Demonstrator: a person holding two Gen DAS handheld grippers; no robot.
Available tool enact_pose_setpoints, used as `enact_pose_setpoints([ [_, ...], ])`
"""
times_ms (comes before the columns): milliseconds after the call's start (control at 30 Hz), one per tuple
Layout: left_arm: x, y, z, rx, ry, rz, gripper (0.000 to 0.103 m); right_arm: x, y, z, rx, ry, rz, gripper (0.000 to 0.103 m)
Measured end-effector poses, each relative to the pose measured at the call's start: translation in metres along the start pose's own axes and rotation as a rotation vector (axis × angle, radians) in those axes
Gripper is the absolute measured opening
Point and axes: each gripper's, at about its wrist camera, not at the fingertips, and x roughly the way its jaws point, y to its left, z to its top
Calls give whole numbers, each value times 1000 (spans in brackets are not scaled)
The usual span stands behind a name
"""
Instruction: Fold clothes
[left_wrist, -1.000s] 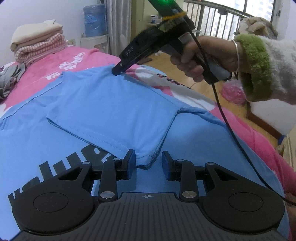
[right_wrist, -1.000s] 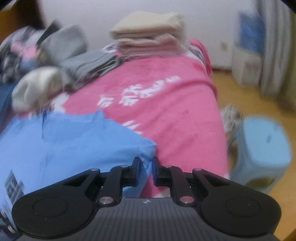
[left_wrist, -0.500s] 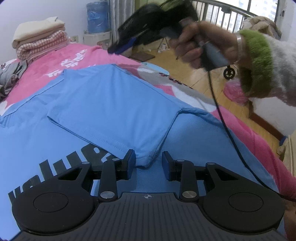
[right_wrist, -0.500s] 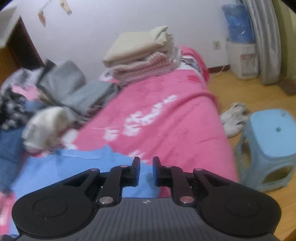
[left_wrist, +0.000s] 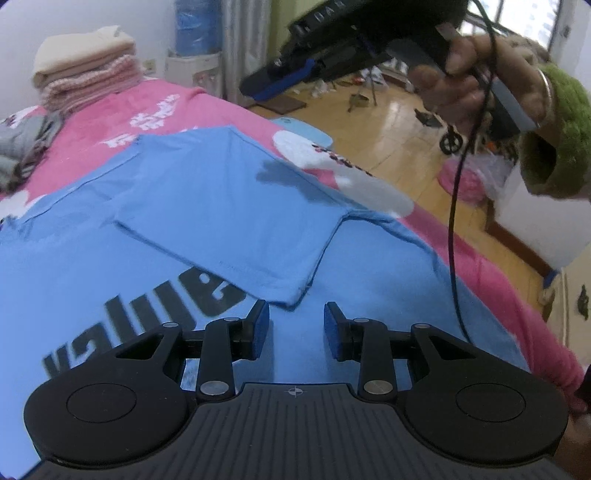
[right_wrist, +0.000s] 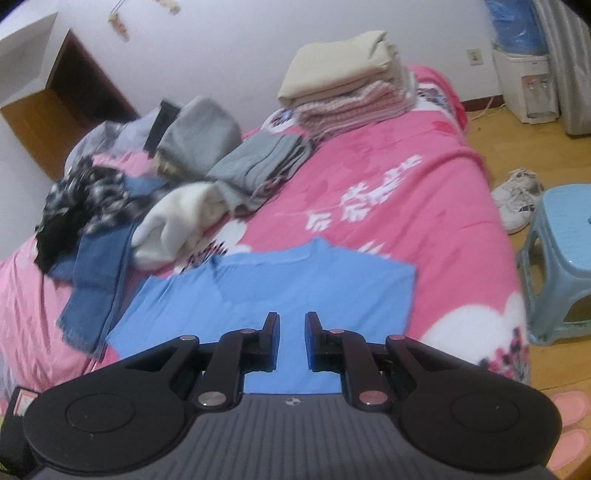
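Clothing lies in a loose heap (right_wrist: 110, 206) at the far left of the bed: grey, white, denim and black-and-white pieces, unfolded. Right of it, against the far wall, a folded stack (right_wrist: 351, 85) of cream and pink-striped items sits on the pink bedspread (right_wrist: 369, 206).

Nearer, a blue T-shirt (left_wrist: 207, 206) lies flat on the bedspread, black lettering facing up at its near left. One side panel with its sleeve is turned inward over the body, and the corner of that fold rests just beyond the left gripper (left_wrist: 296, 325). That gripper's jaws stand partly apart, clear of the cloth, with nothing between them; only flat shirt fabric shows in the gap.

Farther right and above the shirt, the right gripper (left_wrist: 275, 85) is held in the air by a hand (left_wrist: 461, 85) in a green-cuffed sleeve, a black cable hanging from it. In its own view (right_wrist: 291, 341) the jaws show a narrow gap and grip nothing; the shirt lies below, untouched.

At the right edge of the bed, on the wooden floor, stand a light blue stool (right_wrist: 561, 251) and white shoes (right_wrist: 517, 199).
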Motion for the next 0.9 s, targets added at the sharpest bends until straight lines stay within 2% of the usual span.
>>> enact_pose_setpoints([
  [133, -30, 10, -7, -132, 4, 13, 32, 1, 29, -8, -20, 43, -1, 15],
  [233, -61, 20, -14, -202, 10, 35, 32, 3, 52, -14, -3, 64, 37, 15],
  [400, -119, 42, -33, -296, -4, 154, 34, 13, 95, -20, 2, 104, 116, 15],
  [567, -169, 72, -73, -458, -58, 307, 40, 33, 150, -19, -50, 140, 191, 15],
  [700, -186, 102, -112, -658, -117, 387, 41, 56, 200, -12, -136, 177, 216, 15],
  [900, -183, 147, -138, -834, -245, 534, 41, 110, 260, 4, -264, 267, 162, 15],
])
